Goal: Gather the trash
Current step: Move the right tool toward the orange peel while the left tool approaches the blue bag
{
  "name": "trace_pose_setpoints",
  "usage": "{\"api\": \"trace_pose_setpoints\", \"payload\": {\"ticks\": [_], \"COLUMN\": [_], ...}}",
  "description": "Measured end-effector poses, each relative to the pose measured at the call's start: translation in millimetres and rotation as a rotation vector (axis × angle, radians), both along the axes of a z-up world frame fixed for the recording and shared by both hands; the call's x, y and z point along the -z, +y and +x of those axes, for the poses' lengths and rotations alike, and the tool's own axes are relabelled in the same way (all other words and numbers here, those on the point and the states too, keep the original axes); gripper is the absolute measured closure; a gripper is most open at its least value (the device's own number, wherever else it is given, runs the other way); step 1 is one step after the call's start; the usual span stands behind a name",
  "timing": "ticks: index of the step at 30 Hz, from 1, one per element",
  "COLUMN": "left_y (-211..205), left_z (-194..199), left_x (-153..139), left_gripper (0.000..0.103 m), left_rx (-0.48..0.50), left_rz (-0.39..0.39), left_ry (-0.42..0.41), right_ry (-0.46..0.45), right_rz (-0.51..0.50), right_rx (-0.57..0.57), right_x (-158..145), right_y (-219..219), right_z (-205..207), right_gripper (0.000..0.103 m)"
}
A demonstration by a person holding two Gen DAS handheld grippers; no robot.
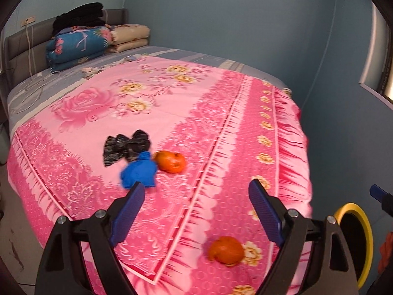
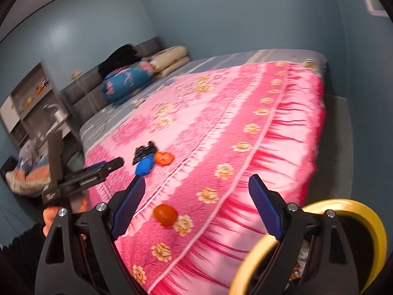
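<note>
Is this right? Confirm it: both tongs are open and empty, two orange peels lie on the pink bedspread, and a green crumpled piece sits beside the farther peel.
Not quite. The crumpled piece beside the farther peel is blue, not green; the left wrist view shows it. The rest stands.

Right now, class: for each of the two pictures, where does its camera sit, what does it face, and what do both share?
Left wrist: on the left gripper, open, facing up the pink bedspread; the right gripper's tip shows at its right edge.
Right wrist: on the right gripper, open, facing the same bed from further right; the left gripper and hand show.
Shared: near orange peel, far orange peel, blue wad, black bag, yellow-rimmed bin.
</note>
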State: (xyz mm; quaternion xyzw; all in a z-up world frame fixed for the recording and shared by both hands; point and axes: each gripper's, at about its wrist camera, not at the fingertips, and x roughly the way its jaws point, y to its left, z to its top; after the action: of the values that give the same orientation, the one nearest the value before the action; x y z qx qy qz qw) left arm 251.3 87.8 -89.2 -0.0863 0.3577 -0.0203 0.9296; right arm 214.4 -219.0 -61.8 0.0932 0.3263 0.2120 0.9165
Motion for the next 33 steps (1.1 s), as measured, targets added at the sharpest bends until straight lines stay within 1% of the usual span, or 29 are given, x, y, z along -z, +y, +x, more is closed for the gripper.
{"api": "trace_pose_setpoints", "payload": {"ticks": [4, 7, 10, 13, 15, 21, 24, 26, 31, 33], "left_y": [26.9, 43.3, 60.0, 73.6, 81.8, 96.3, 99.3, 100.0, 101.0, 98.8], "left_z": [10.7, 19.0, 29.0, 40.5, 49.9, 76.7, 86.6, 92.0, 109.9, 117.0], "left_x": [14.0, 25.4, 37.9, 50.3, 58.8, 86.1, 96.4, 100.4, 105.1, 108.2], "left_gripper": [0.020, 0.020, 0.020, 0.020, 0.020, 0.020, 0.020, 0.020, 0.020, 0.022], "left_rx": [-0.048, -0.075, -0.102, -0.126, -0.136, -0.146, -0.148, -0.148, -0.128, -0.115], "left_rz": [-0.004, 0.006, -0.008, -0.016, -0.023, -0.032, -0.039, -0.035, -0.036, -0.017], "left_ry": [0.034, 0.054, 0.078, 0.099, 0.115, 0.166, 0.185, 0.191, 0.197, 0.204], "right_ry": [0.032, 0.058, 0.105, 0.132, 0.152, 0.203, 0.221, 0.225, 0.272, 0.286], "right_rz": [-0.024, -0.041, -0.070, -0.097, -0.131, -0.185, -0.215, -0.230, -0.265, -0.264], "right_rx": [-0.068, -0.097, -0.138, -0.162, -0.187, -0.231, -0.247, -0.252, -0.249, -0.251], "right_x": [17.5, 28.2, 48.8, 63.4, 78.2, 108.6, 118.7, 124.2, 139.6, 142.3], "right_y": [36.1, 55.5, 83.8, 100.4, 118.1, 146.3, 158.7, 164.4, 171.6, 171.7], "right_z": [17.7, 26.1, 39.9, 47.4, 52.9, 66.4, 69.9, 72.7, 79.2, 79.7], "right_gripper": [0.021, 0.021, 0.021, 0.021, 0.021, 0.021, 0.021, 0.021, 0.021, 0.021]}}
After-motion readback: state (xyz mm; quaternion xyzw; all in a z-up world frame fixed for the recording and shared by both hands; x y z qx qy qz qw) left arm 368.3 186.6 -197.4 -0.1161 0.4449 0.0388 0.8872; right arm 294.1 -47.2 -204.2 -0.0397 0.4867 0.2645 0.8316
